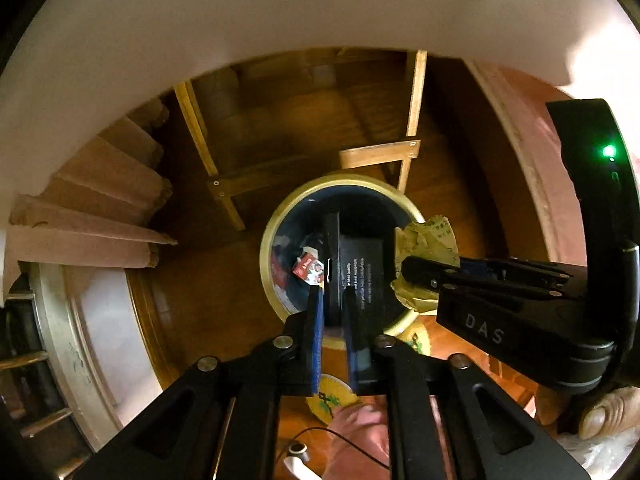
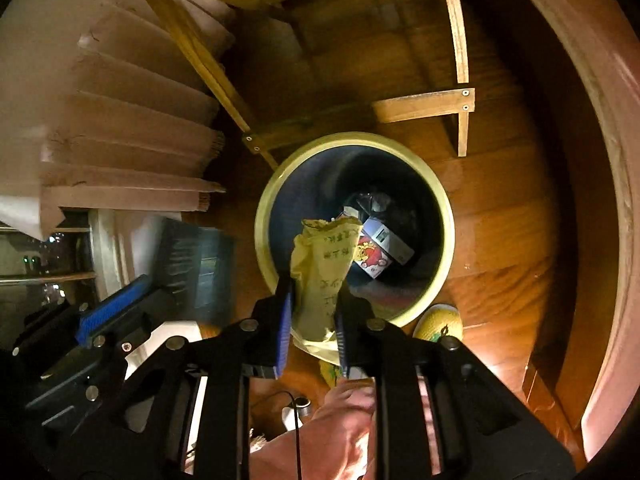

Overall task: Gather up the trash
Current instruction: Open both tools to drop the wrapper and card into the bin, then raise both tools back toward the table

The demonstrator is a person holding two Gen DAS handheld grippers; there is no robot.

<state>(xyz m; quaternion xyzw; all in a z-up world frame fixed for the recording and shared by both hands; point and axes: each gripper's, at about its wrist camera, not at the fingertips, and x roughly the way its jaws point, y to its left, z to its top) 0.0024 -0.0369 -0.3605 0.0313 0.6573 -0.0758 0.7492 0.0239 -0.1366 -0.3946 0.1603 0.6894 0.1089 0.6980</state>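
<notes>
1. A round waste bin with a pale yellow rim and dark blue inside (image 2: pixel 447 216) stands on the brown wooden floor (image 2: pixel 500 208); it serves as the landmark for every position below
2. Inside the bin lie a white carton with a red cartoon print (image 2: pixel 374 258), a grey-white box (image 2: pixel 390 240) and dark crumpled plastic (image 2: pixel 376 202) beyond them
3. A crumpled yellow paper bag with dark printed characters (image 2: pixel 320 276) hangs above the near part of the bin's opening, its lower end crossing the near rim
4. The right gripper (image 2: pixel 312 320) is clenched on that bag, one blue-padded finger on each side; the left wrist view shows the same bag (image 1: pixel 428 240) bunched at the fingertips over the bin's right rim
5. A flat black box with small white lettering (image 1: pixel 358 280) stands on edge over the middle of the bin, above a small red-and-white wrapper (image 1: pixel 308 270) lying inside
6. The left gripper (image 1: pixel 332 320) is clamped on the black box's near edge, the blue pads pressed against both faces
7. Light wooden furniture legs with a cross-rail (image 2: pixel 424 108) stand just behind the bin
8. Folded brown cardboard sheets (image 2: pixel 132 140) are stacked to the bin's left
9. A yellow slipper with a green motif (image 2: pixel 438 324) sits just beside the bin's near right rim
10. A person's fingers (image 1: pixel 604 416) grip the right tool's handle, well to the right of the bin
</notes>
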